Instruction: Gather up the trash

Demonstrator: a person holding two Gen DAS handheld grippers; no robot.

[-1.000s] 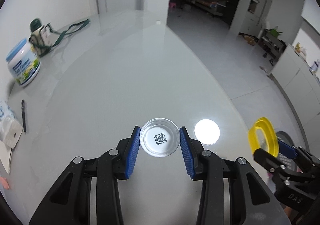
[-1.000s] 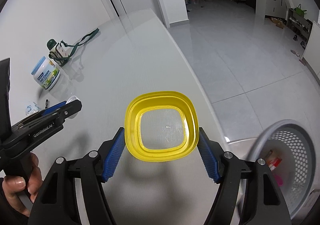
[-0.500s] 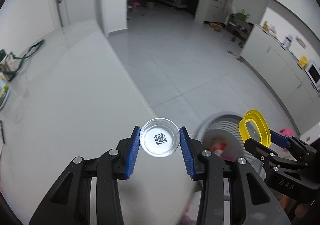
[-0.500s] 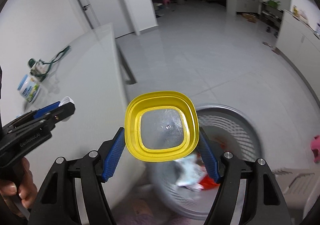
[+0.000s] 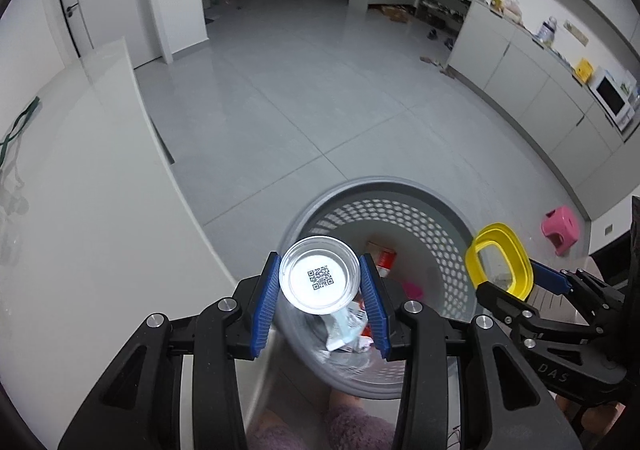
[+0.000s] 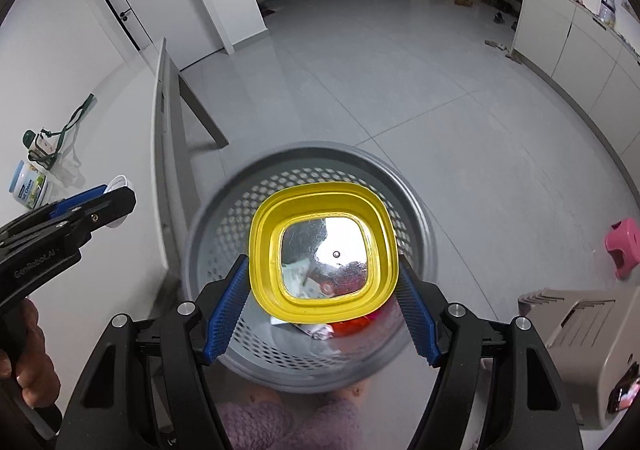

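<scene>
My left gripper is shut on a clear round plastic cup with a QR code on its base, held above the near rim of a grey perforated trash basket. My right gripper is shut on a yellow-rimmed clear container, held directly over the same basket. The basket holds several pieces of trash, among them red and white wrappers. The right gripper with the yellow container shows at the right of the left wrist view. The left gripper shows at the left of the right wrist view.
The white table lies to the left of the basket, its edge close to the basket rim. A pink stool and a beige crate stand on the floor to the right. A milk-powder tub and bottle sit on the table.
Both grippers have swung right from above the table to above the trash basket, still holding the cup and the yellow container. The basket now lies directly below both.
</scene>
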